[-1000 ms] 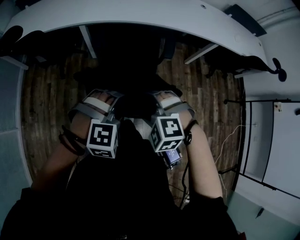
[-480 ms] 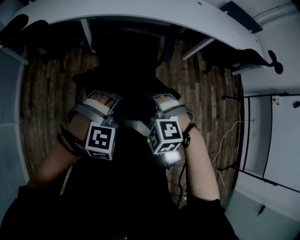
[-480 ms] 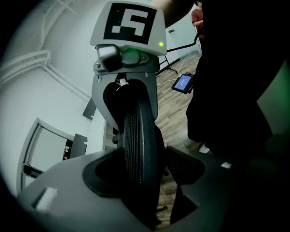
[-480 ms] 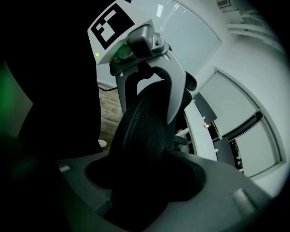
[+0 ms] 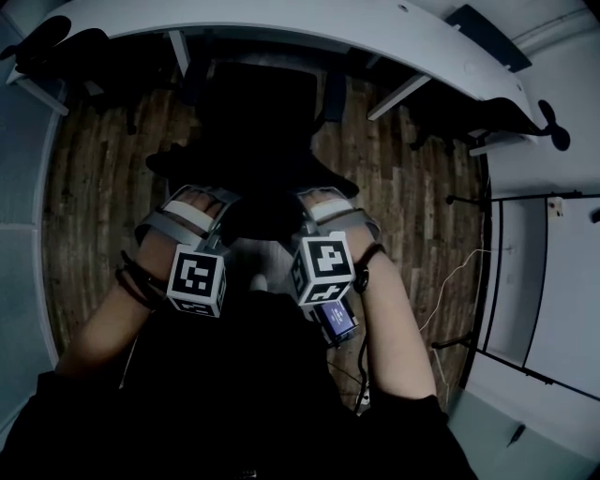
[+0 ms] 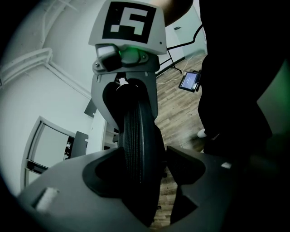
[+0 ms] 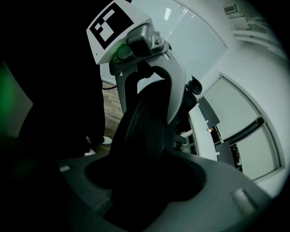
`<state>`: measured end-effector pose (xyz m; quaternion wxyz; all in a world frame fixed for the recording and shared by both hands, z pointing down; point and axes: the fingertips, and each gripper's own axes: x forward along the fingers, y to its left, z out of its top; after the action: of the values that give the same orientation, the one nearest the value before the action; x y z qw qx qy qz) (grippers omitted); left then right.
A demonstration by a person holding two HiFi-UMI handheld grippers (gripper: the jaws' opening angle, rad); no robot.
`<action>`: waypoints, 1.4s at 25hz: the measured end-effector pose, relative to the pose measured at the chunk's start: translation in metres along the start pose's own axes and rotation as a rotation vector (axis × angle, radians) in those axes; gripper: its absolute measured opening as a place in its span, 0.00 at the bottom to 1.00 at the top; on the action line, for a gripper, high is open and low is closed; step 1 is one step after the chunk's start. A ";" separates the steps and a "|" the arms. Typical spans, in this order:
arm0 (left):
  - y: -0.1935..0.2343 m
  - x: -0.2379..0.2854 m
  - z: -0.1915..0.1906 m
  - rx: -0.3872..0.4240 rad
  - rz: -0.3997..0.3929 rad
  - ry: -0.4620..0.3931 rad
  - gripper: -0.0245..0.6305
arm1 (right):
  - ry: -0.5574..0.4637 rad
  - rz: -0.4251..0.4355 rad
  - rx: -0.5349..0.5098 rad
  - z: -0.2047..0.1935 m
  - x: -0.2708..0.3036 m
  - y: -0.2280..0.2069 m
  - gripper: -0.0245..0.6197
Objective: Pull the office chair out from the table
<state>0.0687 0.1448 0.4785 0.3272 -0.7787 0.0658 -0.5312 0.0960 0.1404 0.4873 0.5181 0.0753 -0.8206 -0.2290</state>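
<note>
While both tools are clamped on the rim of its backrest, the office chair stands at twelve o'clock from the person, its dark seat right at the curved edge of the white counter. It is too dark to say whether the seat's front is under that edge.

The left hand-held gripper bites the rim towards nine o'clock and the right hand-held gripper towards three, mesh edge pinched between each pair of jaws.

And here's the danger. Both grips are narrow pinches on a thin, springy rim, so a sharp tug could let the mesh slide out. An uneven pull, one side harder, would likely swing the chair round on the wooden floor instead of rolling it straight. A pale shoe stands close behind, so the base may run into the person's feet. A thin cable at four o'clock could snag a drifting caster.
</note>
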 end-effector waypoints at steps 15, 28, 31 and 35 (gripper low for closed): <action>-0.038 -0.018 0.034 -0.065 0.027 0.005 0.49 | -0.016 -0.001 -0.060 0.009 -0.027 0.051 0.46; -0.078 -0.053 0.038 -0.033 0.016 -0.009 0.50 | -0.024 0.019 -0.031 0.041 -0.037 0.090 0.46; -0.084 -0.060 0.039 -0.043 -0.007 -0.034 0.50 | -0.027 0.020 -0.017 0.050 -0.041 0.094 0.46; -0.086 -0.076 0.048 -0.102 -0.046 -0.098 0.51 | -0.009 0.013 -0.011 0.054 -0.047 0.097 0.47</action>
<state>0.0570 0.2672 0.4580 0.2775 -0.8209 0.0588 -0.4957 0.0810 0.2593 0.4735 0.5161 0.0663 -0.8222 -0.2305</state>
